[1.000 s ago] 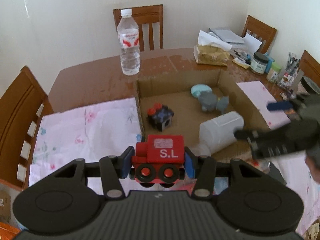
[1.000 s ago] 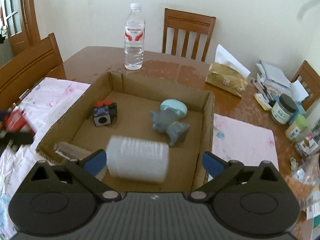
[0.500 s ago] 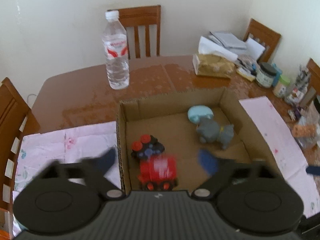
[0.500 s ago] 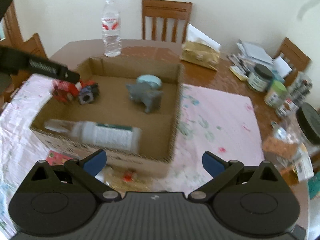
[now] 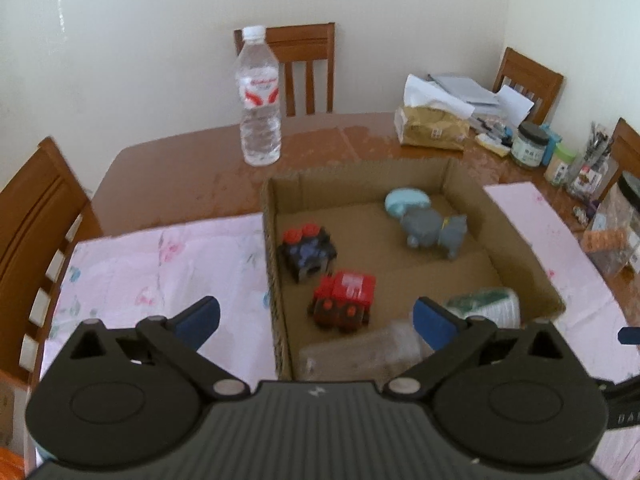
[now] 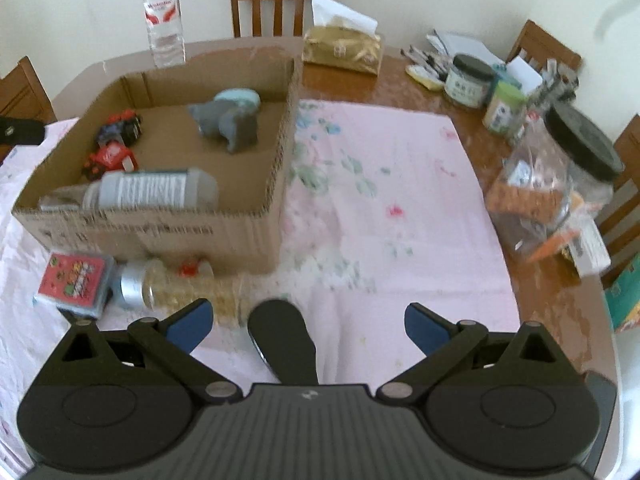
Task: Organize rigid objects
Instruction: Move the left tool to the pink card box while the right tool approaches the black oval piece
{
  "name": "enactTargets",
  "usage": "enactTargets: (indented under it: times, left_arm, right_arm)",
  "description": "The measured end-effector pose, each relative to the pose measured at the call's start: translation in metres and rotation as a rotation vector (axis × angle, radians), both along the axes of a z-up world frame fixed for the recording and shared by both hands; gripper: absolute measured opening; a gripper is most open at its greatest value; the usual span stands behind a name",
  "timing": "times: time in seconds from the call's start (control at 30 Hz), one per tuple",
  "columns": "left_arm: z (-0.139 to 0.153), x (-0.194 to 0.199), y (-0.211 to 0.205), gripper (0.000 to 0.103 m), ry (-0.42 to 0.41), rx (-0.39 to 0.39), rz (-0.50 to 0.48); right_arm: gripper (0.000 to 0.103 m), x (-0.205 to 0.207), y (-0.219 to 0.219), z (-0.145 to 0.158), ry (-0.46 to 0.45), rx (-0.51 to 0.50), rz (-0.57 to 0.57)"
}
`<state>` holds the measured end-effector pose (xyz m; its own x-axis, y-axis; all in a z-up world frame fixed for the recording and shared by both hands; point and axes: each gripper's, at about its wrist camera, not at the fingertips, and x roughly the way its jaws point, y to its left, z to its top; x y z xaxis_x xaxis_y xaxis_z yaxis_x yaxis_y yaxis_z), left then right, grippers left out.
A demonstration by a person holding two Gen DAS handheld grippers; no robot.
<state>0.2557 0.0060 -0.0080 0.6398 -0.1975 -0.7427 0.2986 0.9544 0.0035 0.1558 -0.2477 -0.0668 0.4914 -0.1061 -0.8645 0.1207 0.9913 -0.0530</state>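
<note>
Cardboard box now holds released red train.

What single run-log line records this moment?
left gripper: open, empty | right gripper: open, empty | red toy train: in cardboard box | white bottle: lying in box

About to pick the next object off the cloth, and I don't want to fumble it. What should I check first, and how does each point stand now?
1. Left gripper empty, jaws open: ok.
2. Right gripper empty, jaws open: ok.
3. Red toy train released and resting inside the cardboard box: ok.
4. White bottle lying inside the box: ok.
5. Objects left outside: card pack and glitter jar on the cloth before the box: not ok.
6. Black object lying between the right jaws, what it is: cannot tell.
</note>
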Motion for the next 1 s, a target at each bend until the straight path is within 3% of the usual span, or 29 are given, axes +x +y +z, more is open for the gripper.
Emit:
enactTargets:
  times: [0.47,0.77,1.0]
  left_arm:
    - [-0.039,-0.043,0.005,0.102,0.086,0.022,0.021]
    - [-0.061,-0.054,-0.013,0.102,0.122,0.056,-0.004]
    - [-0.075,-0.050,-0.025,0.102,0.163,0.066,0.003]
  right_arm:
    - [0.103,-0.006,0.000,-0.048,0.136,-0.040,-0.034]
    - [0.103,-0.007,-0.025,-0.049,0.121,-0.041,-0.067]
    - [0.103,-0.004,-0.054,-0.049,0.104,-0.041,-0.156]
